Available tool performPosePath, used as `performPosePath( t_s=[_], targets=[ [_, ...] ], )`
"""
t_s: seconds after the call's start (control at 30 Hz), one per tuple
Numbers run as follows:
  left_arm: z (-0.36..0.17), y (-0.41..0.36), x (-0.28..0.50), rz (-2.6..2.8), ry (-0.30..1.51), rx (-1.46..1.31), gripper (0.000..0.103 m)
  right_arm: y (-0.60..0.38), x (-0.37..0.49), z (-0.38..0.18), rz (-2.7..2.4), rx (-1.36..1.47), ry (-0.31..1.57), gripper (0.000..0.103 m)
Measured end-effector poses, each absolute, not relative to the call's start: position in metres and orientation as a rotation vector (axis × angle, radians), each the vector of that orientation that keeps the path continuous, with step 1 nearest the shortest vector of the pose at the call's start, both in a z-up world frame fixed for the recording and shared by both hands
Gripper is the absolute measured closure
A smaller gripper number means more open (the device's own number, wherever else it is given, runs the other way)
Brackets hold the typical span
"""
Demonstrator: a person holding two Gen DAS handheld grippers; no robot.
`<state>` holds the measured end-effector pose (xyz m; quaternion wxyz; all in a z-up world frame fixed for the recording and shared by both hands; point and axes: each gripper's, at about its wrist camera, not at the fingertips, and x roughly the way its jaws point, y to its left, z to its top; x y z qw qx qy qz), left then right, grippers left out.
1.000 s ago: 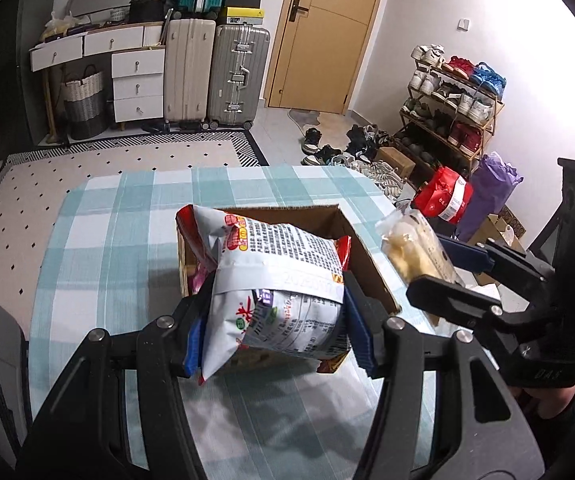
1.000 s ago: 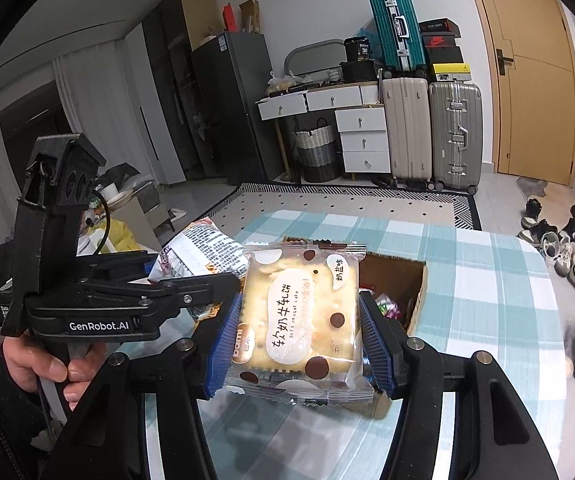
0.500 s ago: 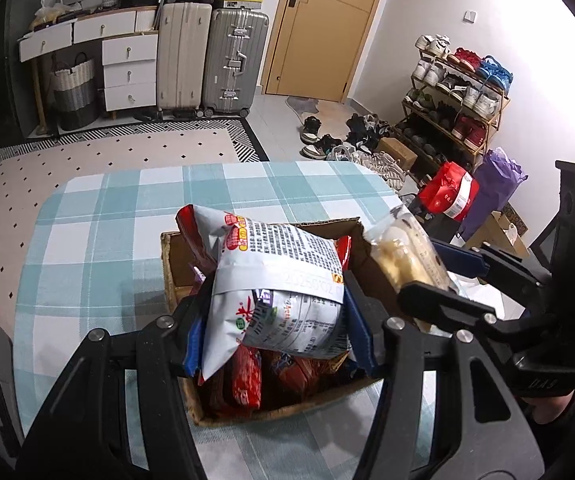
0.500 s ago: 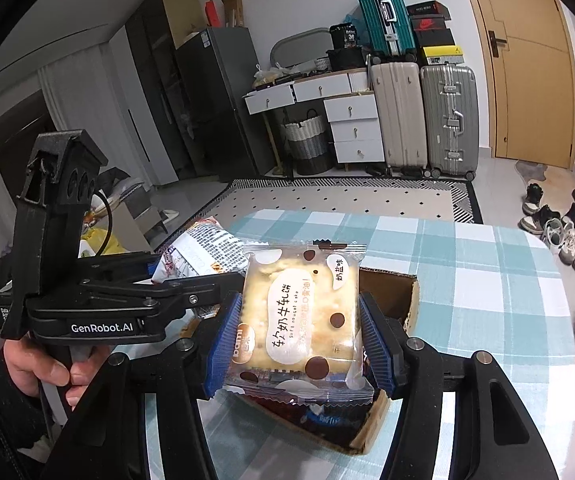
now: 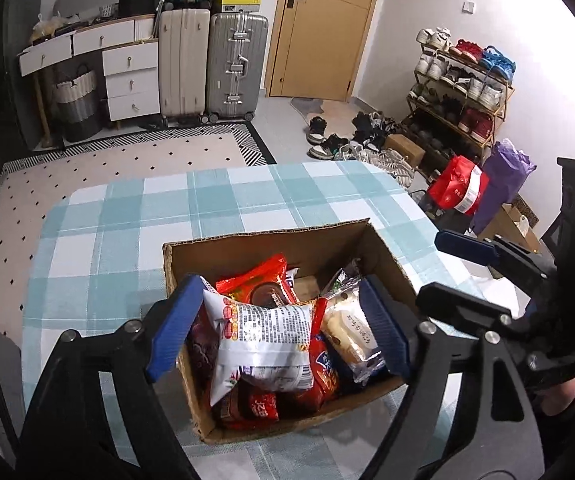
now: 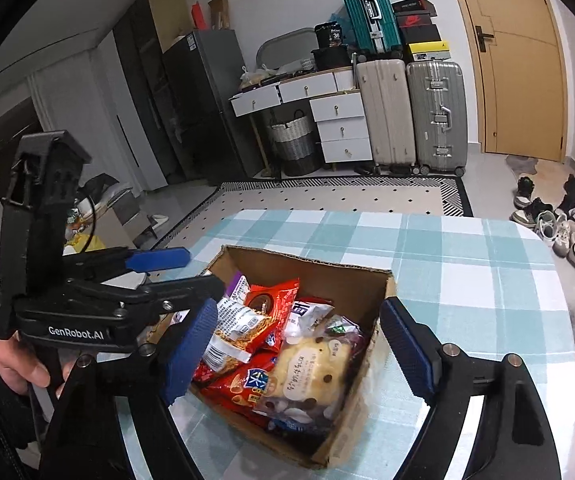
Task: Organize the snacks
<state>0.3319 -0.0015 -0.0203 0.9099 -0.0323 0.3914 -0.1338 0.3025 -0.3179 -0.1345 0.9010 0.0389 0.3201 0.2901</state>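
A cardboard box (image 5: 319, 240) (image 6: 383, 292) sits on the checked tablecloth and holds several snack packs. A white and red snack bag (image 5: 265, 340) (image 6: 233, 324) lies on top at the left of the box. A clear-wrapped cake with brown dots (image 6: 307, 372) (image 5: 349, 332) lies at the right of the box. My left gripper (image 5: 275, 326) is open above the box, its blue pads either side of the bag. My right gripper (image 6: 299, 348) is open above the box, with the cake below it. Each gripper shows in the other's view, the right (image 5: 471, 268) and the left (image 6: 175, 272).
The checked tablecloth (image 5: 191, 208) (image 6: 467, 260) covers the table around the box. The table's right edge is near a shoe rack (image 5: 463, 84) and bags (image 5: 459, 188) on the floor. Suitcases (image 6: 411, 112) and drawers (image 6: 339, 120) stand at the far wall.
Both grippers have opened. The snack bag has left my left gripper and the cake has left my right gripper; both now lie in the box. Both grippers now sit higher over the box.
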Motion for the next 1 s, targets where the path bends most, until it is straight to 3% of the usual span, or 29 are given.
performPosePath(
  t_s=[0.63, 1.0],
  targets=[
    [0.020, 0.012, 0.250, -0.186, 0.708, -0.042, 0.020, -0.331, 0.236, -0.084, 0.555, 0.049, 0.507, 0.015],
    [0.043, 0.021, 0.197, -0.114, 0.609, -0.030, 0.010, -0.338, 0.188, -0.070, 0.521, 0.018, 0.402, 0.013]
  ],
)
